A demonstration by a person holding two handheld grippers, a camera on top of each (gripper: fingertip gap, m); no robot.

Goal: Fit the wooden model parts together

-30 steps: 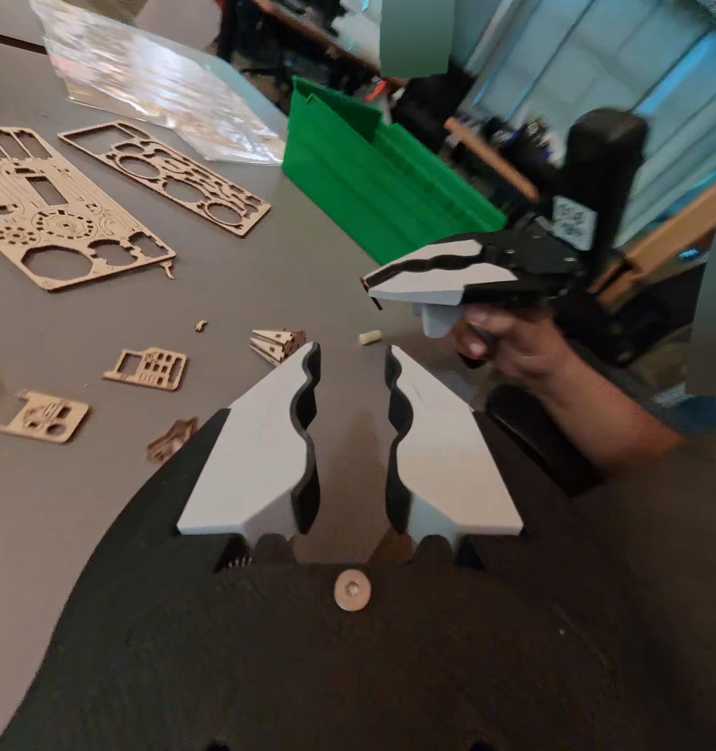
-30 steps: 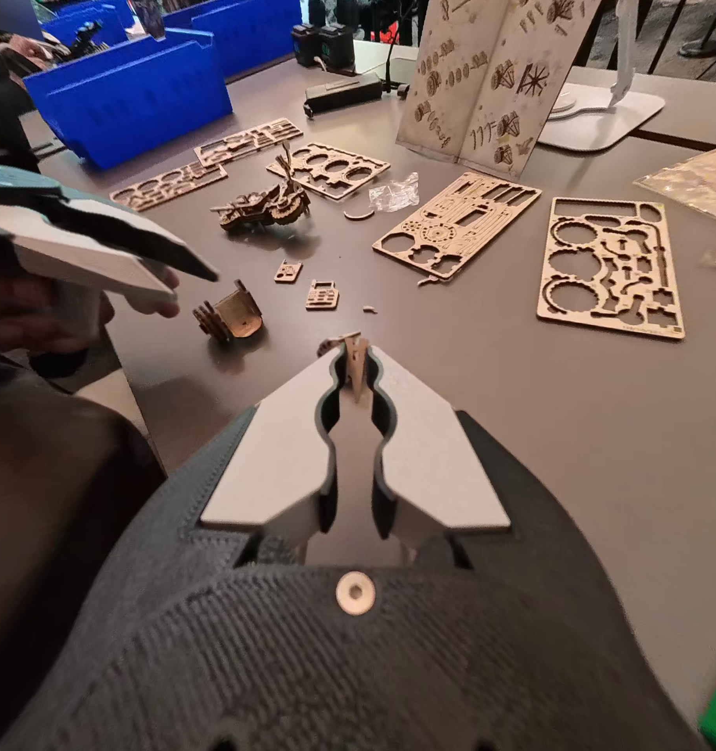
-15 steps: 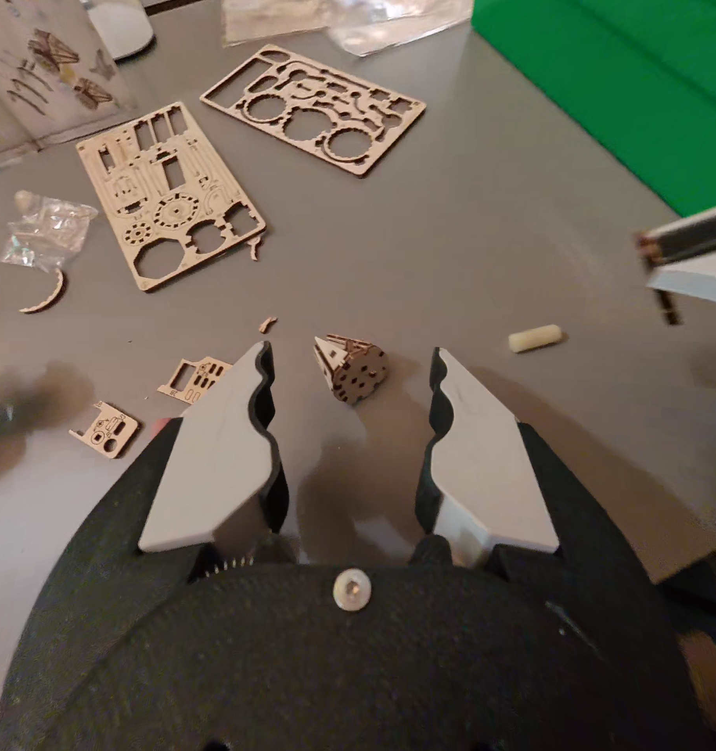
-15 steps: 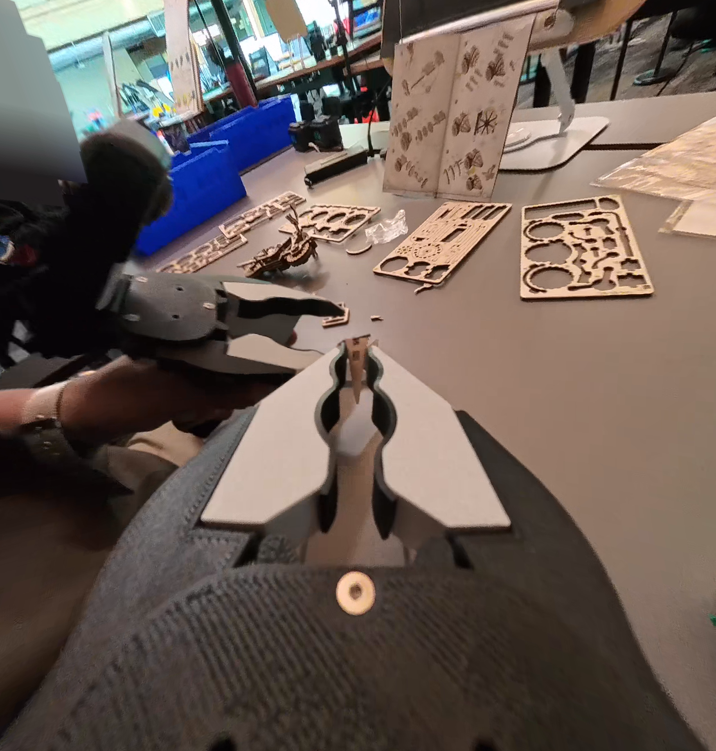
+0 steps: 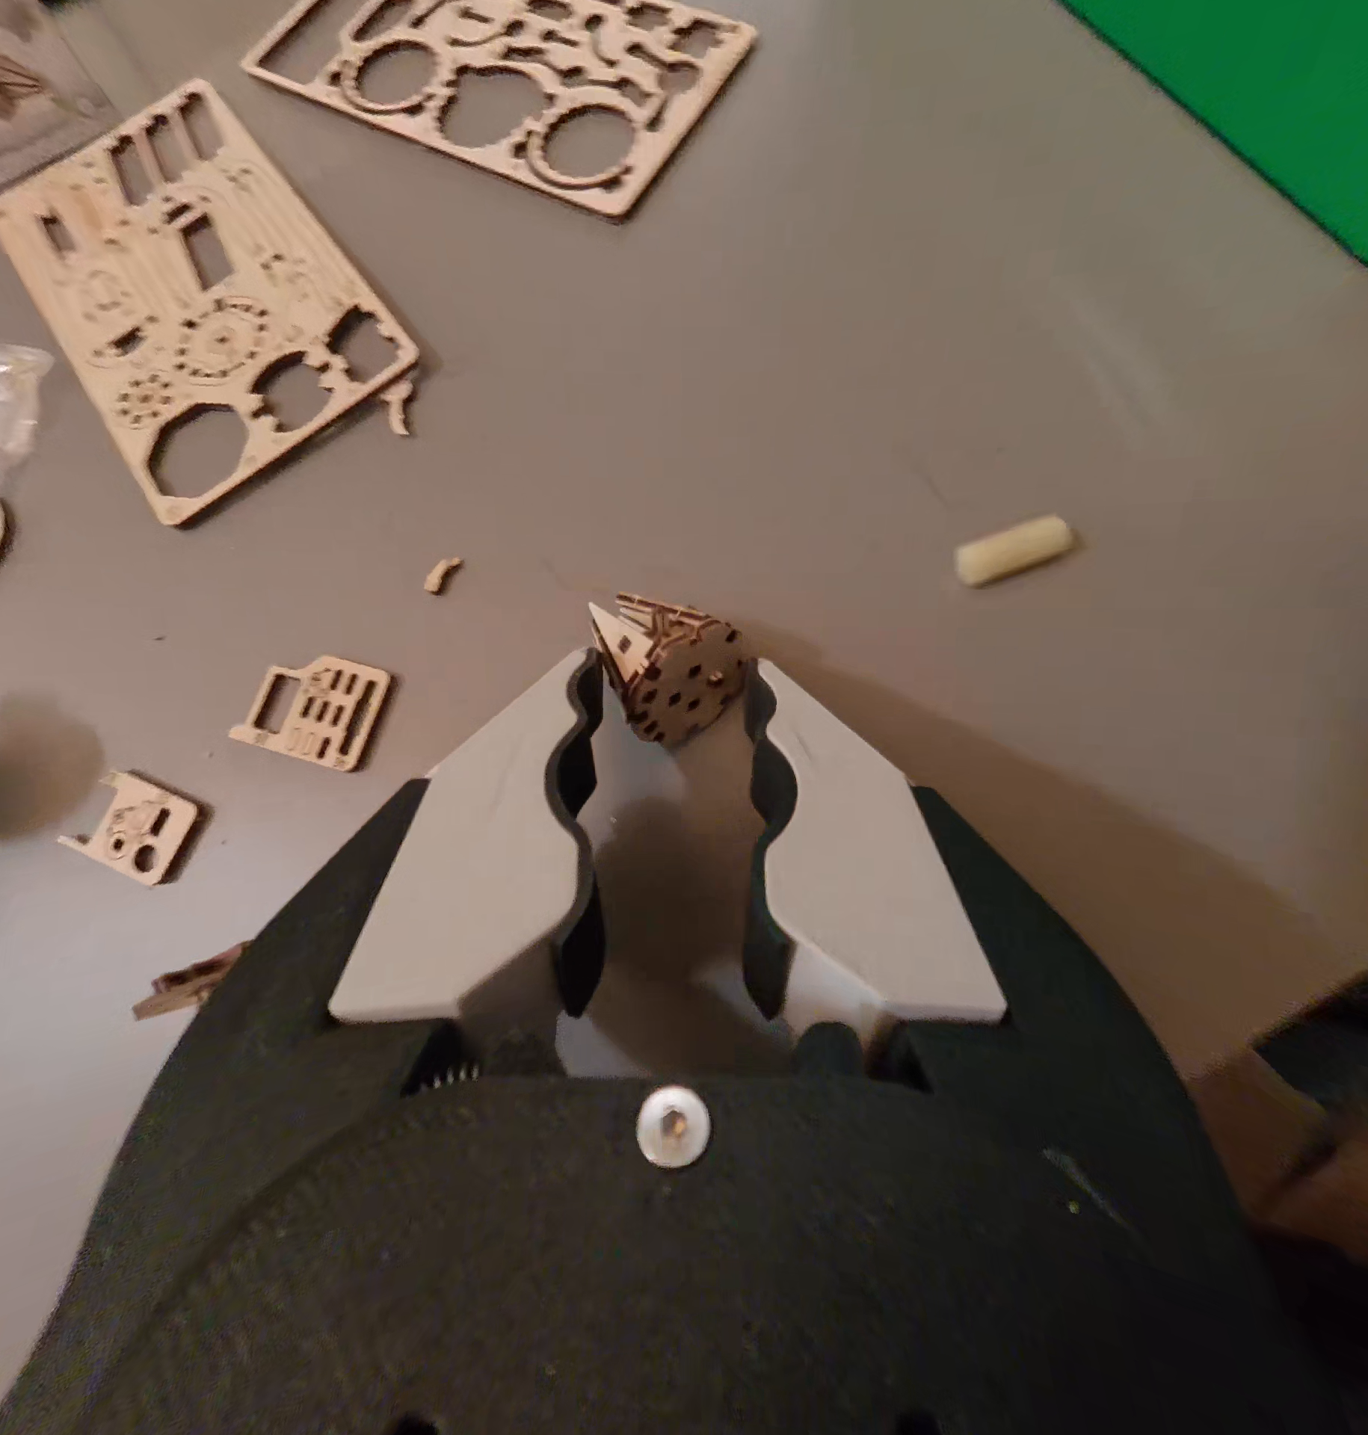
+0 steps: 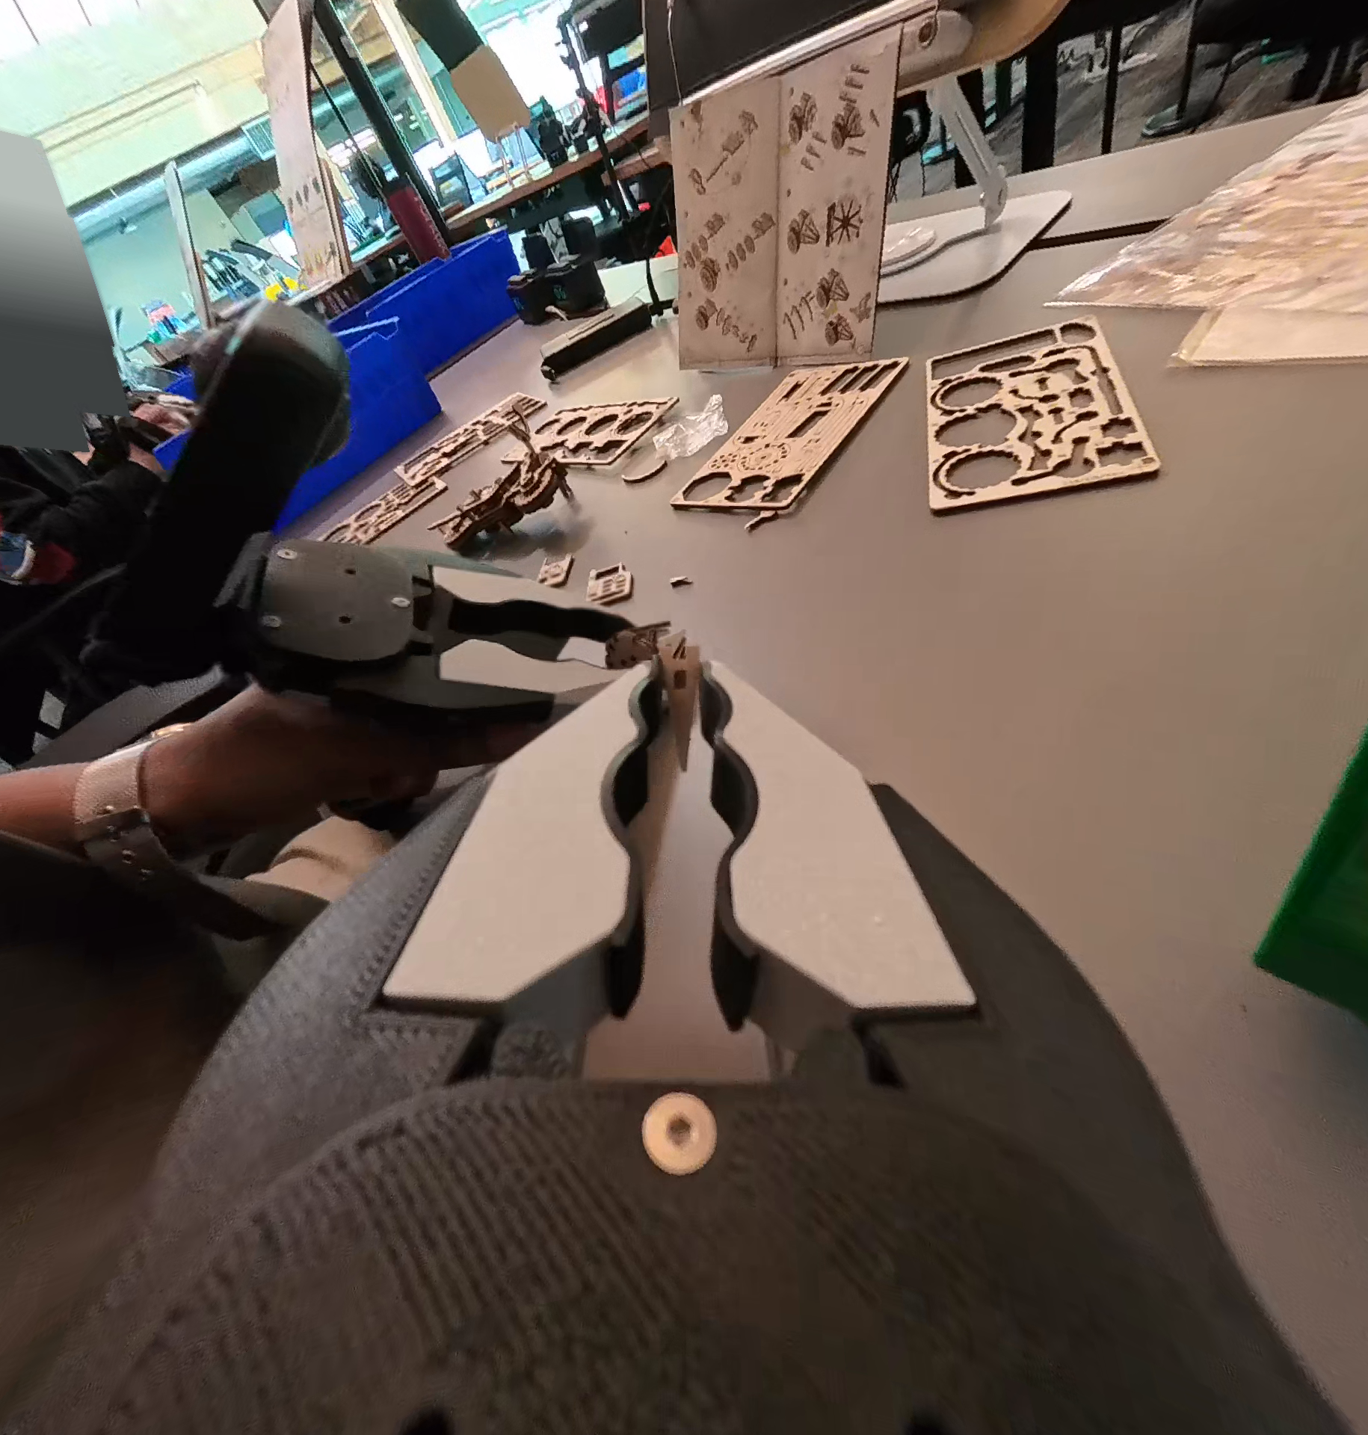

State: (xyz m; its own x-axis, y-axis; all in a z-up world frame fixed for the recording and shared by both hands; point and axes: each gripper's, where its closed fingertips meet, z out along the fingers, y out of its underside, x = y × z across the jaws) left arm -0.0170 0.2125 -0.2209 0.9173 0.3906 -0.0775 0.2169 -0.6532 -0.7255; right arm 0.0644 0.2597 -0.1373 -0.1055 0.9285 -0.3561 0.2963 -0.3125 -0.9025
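In the left wrist view my left gripper (image 5: pixel 671 683) has its fingertips against both sides of a small cone-shaped wooden subassembly (image 5: pixel 681 683) with a dotted round end, low over the grey table (image 5: pixel 821 388). The right wrist view shows the same gripper (image 6: pixel 634 633) from the side, with the subassembly (image 6: pixel 628 646) at its tips. My right gripper (image 6: pixel 677 675) is shut on a thin flat pointed wooden piece (image 6: pixel 679 699) that stands upright between its tips, just right of the subassembly.
Two punched wooden sheets (image 5: pixel 199 310) (image 5: pixel 502 101), loose small parts (image 5: pixel 312 714) (image 5: pixel 133 839) and a cream peg (image 5: pixel 1011 550) lie on the table. A green bin (image 6: pixel 1349 893) is on the right. A part-built model (image 6: pixel 510 497), an instruction sheet (image 6: pixel 782 225) and blue bins (image 6: pixel 386 373) stand farther off. One gripper's finger ends stand about 12 cm off the other's.
My left gripper has swung down to the table, moved forward over the cone subassembly and closed its jaws on it. My right gripper keeps hold of the flat piece, now beside the left tips.
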